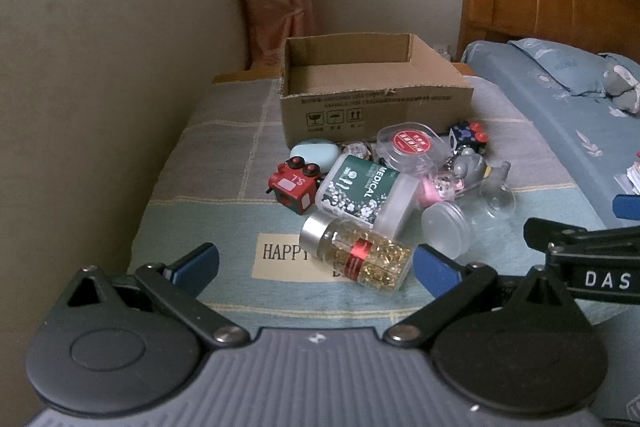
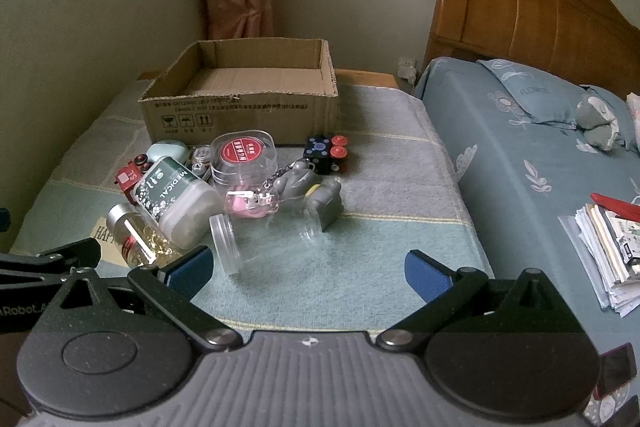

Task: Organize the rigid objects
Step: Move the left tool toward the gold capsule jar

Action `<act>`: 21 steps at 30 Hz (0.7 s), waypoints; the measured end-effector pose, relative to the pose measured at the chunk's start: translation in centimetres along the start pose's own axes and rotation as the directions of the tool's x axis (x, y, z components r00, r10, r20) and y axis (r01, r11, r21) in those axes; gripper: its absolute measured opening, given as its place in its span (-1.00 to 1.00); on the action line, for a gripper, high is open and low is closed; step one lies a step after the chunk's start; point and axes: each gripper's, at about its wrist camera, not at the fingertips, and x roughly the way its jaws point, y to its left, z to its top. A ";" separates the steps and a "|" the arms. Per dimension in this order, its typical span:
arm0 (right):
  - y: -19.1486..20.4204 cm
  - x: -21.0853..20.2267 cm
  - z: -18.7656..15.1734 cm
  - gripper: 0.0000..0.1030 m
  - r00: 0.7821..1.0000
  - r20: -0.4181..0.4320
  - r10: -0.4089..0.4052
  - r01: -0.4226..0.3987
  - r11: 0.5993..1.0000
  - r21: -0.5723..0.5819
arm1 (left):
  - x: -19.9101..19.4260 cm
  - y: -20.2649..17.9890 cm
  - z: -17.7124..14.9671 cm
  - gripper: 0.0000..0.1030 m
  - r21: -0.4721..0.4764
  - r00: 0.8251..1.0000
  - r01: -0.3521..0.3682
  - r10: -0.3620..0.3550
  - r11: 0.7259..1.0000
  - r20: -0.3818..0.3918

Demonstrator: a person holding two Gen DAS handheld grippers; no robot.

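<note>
Left gripper [image 1: 316, 263] and right gripper [image 2: 308, 265]: both held low over the cloth-covered surface [image 2: 360, 267], jaws spread wide, nothing between the blue pads. Cardboard box [image 1: 376, 107]: open-topped, at the far end of the cloth, nothing seen inside. Heaped just in front of it: gold-bead vial [image 1: 360, 255] lying nearest, green MEDICAL jar [image 1: 366, 193] on its side, red cube [image 1: 294, 187], clear round case with red label [image 1: 410, 145], dark cube [image 2: 326, 151], grey figure keychain [image 2: 308, 189], clear lidded jar [image 2: 228, 243].
</note>
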 end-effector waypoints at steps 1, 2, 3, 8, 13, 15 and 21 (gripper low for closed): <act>0.0 0.0 0.0 1.00 1.000 -0.002 -0.002 0.002 1.000 -0.001 | 0.1 0.0 0.0 0.99 0.000 1.000 0.001 -0.001 1.000 -0.001; 0.0 0.0 0.0 1.00 1.000 -0.003 -0.004 0.004 1.000 -0.002 | 0.1 0.0 0.0 0.99 0.001 1.000 0.003 -0.003 1.000 -0.001; 0.0 0.0 0.0 1.00 1.000 -0.003 -0.006 0.006 1.000 -0.004 | 0.1 0.0 0.0 0.99 0.002 1.000 0.006 -0.006 1.000 -0.001; 0.1 0.1 0.1 1.00 1.000 -0.002 -0.012 0.012 1.000 -0.011 | 0.2 -0.1 0.2 0.99 0.021 1.000 0.015 -0.016 1.000 0.011; 0.1 0.3 0.1 1.00 1.000 -0.010 -0.016 0.016 1.000 -0.021 | 0.4 -0.3 0.4 0.99 0.043 1.000 0.026 -0.027 0.999 0.014; 0.0 0.4 0.2 1.00 1.000 -0.010 -0.019 0.018 1.000 -0.024 | 0.6 -0.2 0.5 0.99 0.046 0.999 0.037 -0.038 0.998 0.014; -0.1 0.9 0.3 1.00 1.000 0.005 0.000 0.001 0.998 -0.056 | 1.0 -0.1 0.7 0.99 0.087 0.997 0.067 -0.071 0.994 0.035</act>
